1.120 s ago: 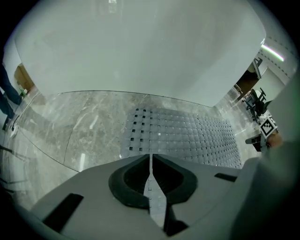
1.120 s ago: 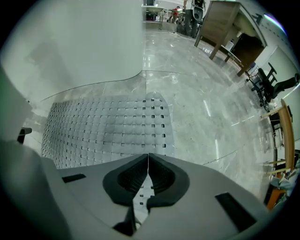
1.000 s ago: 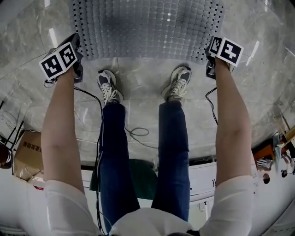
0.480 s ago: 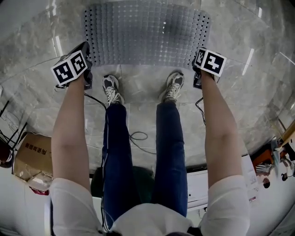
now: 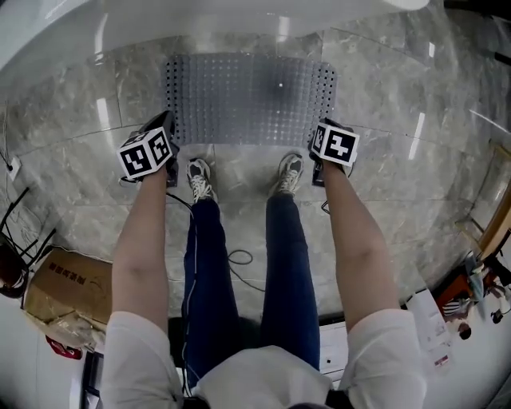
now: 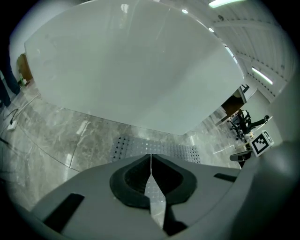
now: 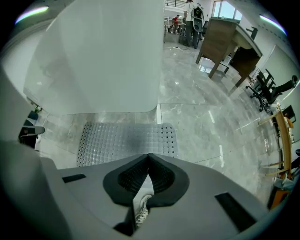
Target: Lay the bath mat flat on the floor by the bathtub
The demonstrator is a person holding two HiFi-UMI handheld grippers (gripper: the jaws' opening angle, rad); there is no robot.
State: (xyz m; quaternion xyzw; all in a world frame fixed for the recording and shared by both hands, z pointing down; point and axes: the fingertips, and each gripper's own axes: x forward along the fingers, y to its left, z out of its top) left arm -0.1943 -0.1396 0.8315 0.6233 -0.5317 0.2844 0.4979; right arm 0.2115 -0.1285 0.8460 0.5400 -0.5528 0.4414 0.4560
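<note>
With my left gripper (image 6: 151,157) and right gripper (image 7: 148,157) clenched empty, I should lift straight clear, leaving the bath mat (image 5: 249,97) flat by the bathtub (image 5: 200,16).

Bright overhead light – floor (image 5: 383,112) glare, fisheye-warped edges.

Perhaps translucent grey, dot-gridded bath mat (image 5: 249,97), grey-veined marble floor (image 5: 64,136), white bathtub (image 6: 131,65), blue jeans (image 5: 209,272).
</note>
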